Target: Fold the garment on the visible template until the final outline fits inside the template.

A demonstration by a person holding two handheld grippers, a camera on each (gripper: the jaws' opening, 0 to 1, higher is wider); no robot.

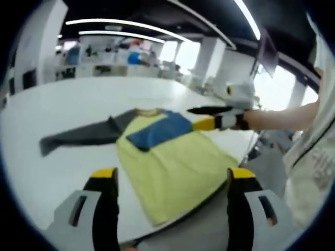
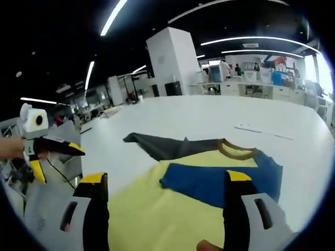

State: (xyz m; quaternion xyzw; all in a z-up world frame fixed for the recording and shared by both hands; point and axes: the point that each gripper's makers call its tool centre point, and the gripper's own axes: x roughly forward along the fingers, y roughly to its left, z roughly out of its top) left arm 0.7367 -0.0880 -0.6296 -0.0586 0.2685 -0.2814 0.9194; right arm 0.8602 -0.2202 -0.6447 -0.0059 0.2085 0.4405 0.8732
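One garment: a long-sleeve shirt (image 1: 167,157) lying flat on the white desk (image 1: 68,112), near its edge. Yellow body, brown collar, one blue sleeve (image 1: 157,130) folded across the chest, one grey sleeve (image 1: 78,137) stretched out sideways. Two claws: left claw (image 1: 171,180) jaws apart, holding nothing, above the hem; right claw (image 2: 165,185) jaws apart too, holding nothing, over the shirt. Open-plan office, white columns, strip ceiling lights, cluttered benches at the back
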